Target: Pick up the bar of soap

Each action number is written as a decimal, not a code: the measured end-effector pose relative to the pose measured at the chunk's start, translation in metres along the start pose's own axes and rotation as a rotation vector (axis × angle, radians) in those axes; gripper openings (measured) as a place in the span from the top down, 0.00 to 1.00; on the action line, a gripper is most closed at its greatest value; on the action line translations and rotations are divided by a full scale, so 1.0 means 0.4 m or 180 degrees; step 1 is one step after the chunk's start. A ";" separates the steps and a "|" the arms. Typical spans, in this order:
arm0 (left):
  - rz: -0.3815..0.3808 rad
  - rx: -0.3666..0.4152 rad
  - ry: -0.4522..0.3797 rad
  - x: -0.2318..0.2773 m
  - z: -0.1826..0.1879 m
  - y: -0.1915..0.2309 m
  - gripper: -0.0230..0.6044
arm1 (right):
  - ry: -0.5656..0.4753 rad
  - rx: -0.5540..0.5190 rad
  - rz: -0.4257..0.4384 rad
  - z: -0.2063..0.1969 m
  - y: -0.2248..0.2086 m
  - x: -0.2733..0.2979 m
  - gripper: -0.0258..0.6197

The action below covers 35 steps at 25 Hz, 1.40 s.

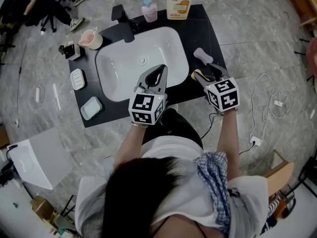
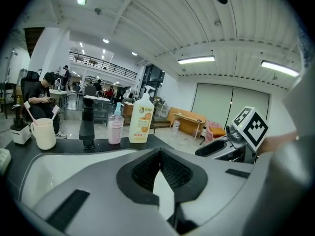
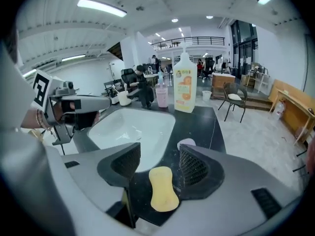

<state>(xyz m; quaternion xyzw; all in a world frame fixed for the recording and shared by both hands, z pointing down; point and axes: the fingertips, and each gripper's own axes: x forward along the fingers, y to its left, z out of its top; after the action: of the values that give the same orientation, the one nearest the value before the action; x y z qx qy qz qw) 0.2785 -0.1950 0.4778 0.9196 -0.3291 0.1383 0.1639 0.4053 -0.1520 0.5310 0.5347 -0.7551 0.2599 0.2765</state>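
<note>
Soap lies on the worktop right of the sink, straddled by the right hand-held gripper, jaws released, pads clear. Left hand-held gripper hovers clenched, empty, out of the way.

Counter: black slab, white basin sunk mid-top
Far edge: black tap, pink bottle, orange-label bottle
Left edge: cup, small device, white dish
Near-left corner: pale blue dish
Right edge: lilac piece, yellow bar of soap
</note>
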 end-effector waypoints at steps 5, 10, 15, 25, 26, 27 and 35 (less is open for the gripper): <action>0.0082 -0.0057 -0.0187 -0.054 0.038 0.021 0.95 | -0.0263 0.0036 0.0024 0.060 0.039 -0.017 0.59; 0.0133 -0.0092 -0.0490 -0.128 0.118 0.050 0.95 | -0.0484 0.0056 0.0097 0.121 0.118 -0.021 0.59; 0.0234 -0.0092 -0.0532 -0.186 0.128 0.097 0.95 | -0.0710 0.0052 0.0289 0.198 0.224 -0.018 0.64; 0.0527 -0.0114 -0.0685 -0.355 0.146 0.210 0.95 | -0.0851 -0.0264 0.0496 0.281 0.453 0.012 0.76; 0.0550 -0.0116 -0.0700 -0.372 0.146 0.220 0.95 | -0.0872 -0.0277 0.0515 0.290 0.474 0.015 0.77; 0.0575 -0.0115 -0.0715 -0.389 0.148 0.231 0.95 | -0.0896 -0.0277 0.0529 0.299 0.494 0.019 0.77; 0.0805 -0.0200 -0.0710 -0.501 0.117 0.309 0.95 | -0.0981 -0.0287 0.0552 0.340 0.642 0.061 0.89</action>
<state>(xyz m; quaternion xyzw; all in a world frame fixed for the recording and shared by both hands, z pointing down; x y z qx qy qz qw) 0.0554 -0.1914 0.3886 0.8749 -0.4625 0.0446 0.1363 0.1354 -0.1863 0.4263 0.4881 -0.8427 0.1636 0.1578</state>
